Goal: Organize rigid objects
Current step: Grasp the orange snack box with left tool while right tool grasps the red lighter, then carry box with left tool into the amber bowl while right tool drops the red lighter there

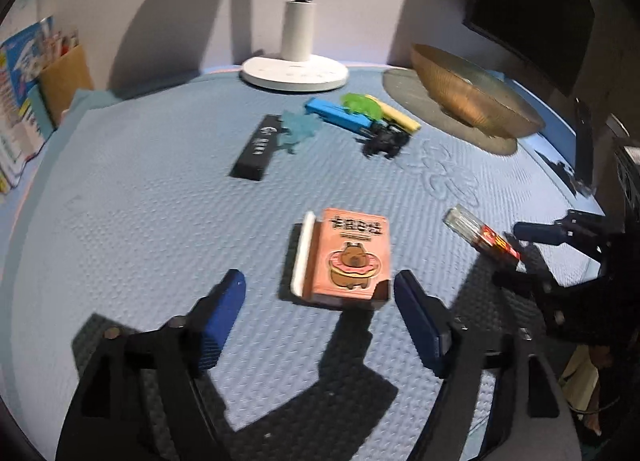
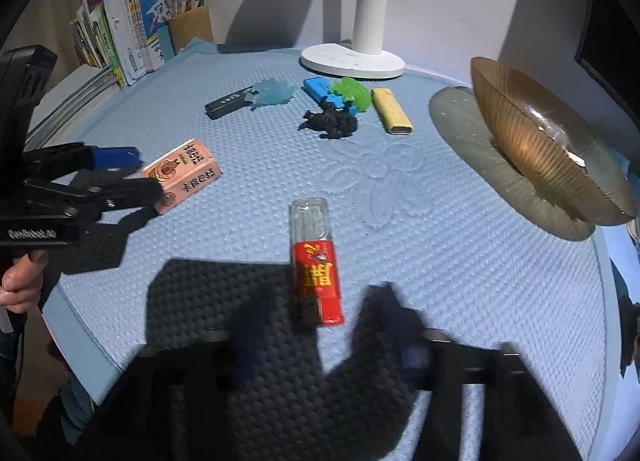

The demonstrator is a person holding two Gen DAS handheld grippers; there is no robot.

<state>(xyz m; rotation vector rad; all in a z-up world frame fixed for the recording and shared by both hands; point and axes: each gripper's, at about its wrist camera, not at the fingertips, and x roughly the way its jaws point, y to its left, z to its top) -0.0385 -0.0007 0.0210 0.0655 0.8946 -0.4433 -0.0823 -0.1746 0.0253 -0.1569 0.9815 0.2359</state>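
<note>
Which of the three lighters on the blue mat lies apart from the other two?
The red lighter with the clear top, alone at the mat's near edge. The blue lighter and yellow lighter lie together by the lamp base.

The blue mat (image 2: pixel 440 245) looks soft and bumpy. The gold bowl (image 2: pixel 532 141) is shiny and ribbed. The lamp base (image 2: pixel 352 61) is smooth white plastic.
</note>
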